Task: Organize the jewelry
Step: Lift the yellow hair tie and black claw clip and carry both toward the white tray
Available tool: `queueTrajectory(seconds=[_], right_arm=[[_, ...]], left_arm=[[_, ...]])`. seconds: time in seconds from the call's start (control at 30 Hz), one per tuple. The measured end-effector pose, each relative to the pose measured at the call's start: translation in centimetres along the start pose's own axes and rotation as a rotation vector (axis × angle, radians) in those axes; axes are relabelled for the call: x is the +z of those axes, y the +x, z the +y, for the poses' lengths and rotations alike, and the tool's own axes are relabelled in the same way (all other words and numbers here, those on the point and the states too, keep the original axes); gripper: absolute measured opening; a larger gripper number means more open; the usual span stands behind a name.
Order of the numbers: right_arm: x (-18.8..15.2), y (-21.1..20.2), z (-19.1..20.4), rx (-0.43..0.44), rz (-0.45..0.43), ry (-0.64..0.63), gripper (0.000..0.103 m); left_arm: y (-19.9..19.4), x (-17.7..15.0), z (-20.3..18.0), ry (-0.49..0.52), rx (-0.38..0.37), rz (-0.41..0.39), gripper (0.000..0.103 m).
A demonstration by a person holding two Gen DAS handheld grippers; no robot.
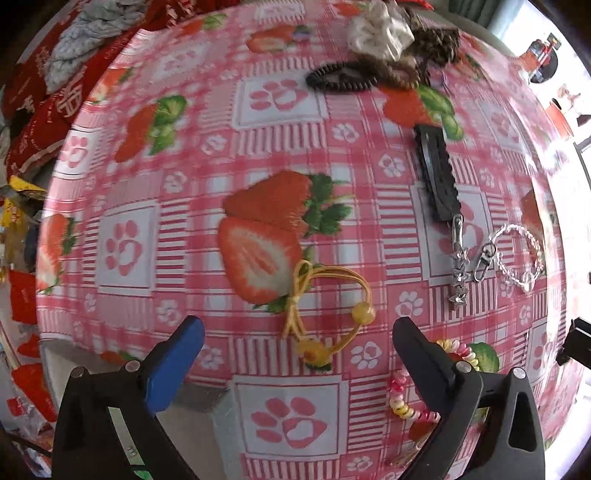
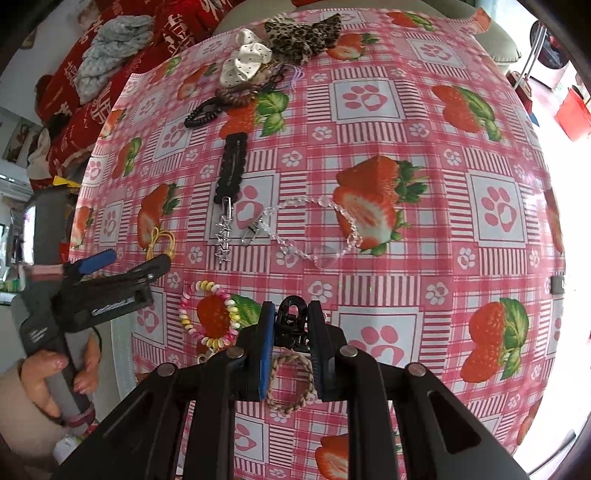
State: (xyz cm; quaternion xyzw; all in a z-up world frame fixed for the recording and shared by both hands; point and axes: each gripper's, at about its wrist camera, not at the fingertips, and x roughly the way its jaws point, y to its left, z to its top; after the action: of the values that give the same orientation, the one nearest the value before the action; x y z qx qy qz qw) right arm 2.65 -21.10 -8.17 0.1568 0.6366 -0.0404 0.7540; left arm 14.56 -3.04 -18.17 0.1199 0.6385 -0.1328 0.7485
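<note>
Right claw (image 2: 291,354): fingers drawn in tight on a small black claw clip (image 2: 291,323). The clip's lower half is hidden between the pads; only its hinge and top loop show. Under the claw a braided beige hair tie (image 2: 291,398) lies on the desk (image 2: 443,258), partly covered by the fingers.

Left claw (image 1: 295,354): spread wide, holding nothing, hovering just over the near desk edge. Between its fingers lies a yellow cord bracelet (image 1: 325,314) with amber beads. The right finger covers part of a pastel bead bracelet (image 1: 402,391). In the right wrist view the left hand (image 2: 55,376) grips the handle; white lettering on the claw body is too blurred to read.

Mid-desk: a black lace-edged hair clip (image 2: 231,168), a silver star clip (image 2: 224,236) touching its near end, and a clear crystal bead chain (image 2: 314,229) with a metal clasp just beside the star clip. The chain's clear pendant is hard to separate from the cloth pattern.

Far edge: a black coil hair tie (image 2: 201,112), a cream polka-dot bow (image 2: 245,61) and a leopard-print bow (image 2: 303,35), bunched together; smaller ties beneath them cannot be sorted out.

Off the desk at left, red fabric (image 2: 92,85) carries white Chinese characters, cut off and unreadable. A grey knit piece (image 2: 110,48) lies on it. Right side is washed out by glare.
</note>
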Motion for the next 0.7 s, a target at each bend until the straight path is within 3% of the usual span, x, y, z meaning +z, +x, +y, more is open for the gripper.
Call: queueTrajectory(seconds=[0.07, 0.2, 0.27, 0.3, 0.33, 0.7], right_arm=[[-0.1, 0.0, -0.2, 0.001, 0.002, 0.005, 0.019], [-0.3, 0.1, -0.5, 0.001, 0.005, 0.011, 0.019], [-0.4, 0.1, -0.5, 0.002, 0.007, 0.013, 0.019], [-0.4, 0.2, -0.4, 0.002, 0.009, 0.012, 0.019], [-0.5, 0.2, -0.4, 0.002, 0.011, 0.012, 0.019], [-0.7, 0.0, 0.9, 0.006, 0.009, -0.012, 0.019]], left_arm=[[0.9, 0.0, -0.3, 0.014, -0.016, 0.023, 0.101], [1.2, 0.0, -0.3, 0.013, -0.045, 0.022, 0.081], [0.7, -0.1, -0.4, 0.031, -0.049, -0.011, 0.058], [0.5, 0.0, -0.4, 0.038, -0.054, -0.017, 0.036], [0.3, -0.1, -0.4, 0.041, -0.063, -0.019, 0.021], [-4.6, -2.6, 1.4, 0.008, -0.168, -0.112, 0.018]])
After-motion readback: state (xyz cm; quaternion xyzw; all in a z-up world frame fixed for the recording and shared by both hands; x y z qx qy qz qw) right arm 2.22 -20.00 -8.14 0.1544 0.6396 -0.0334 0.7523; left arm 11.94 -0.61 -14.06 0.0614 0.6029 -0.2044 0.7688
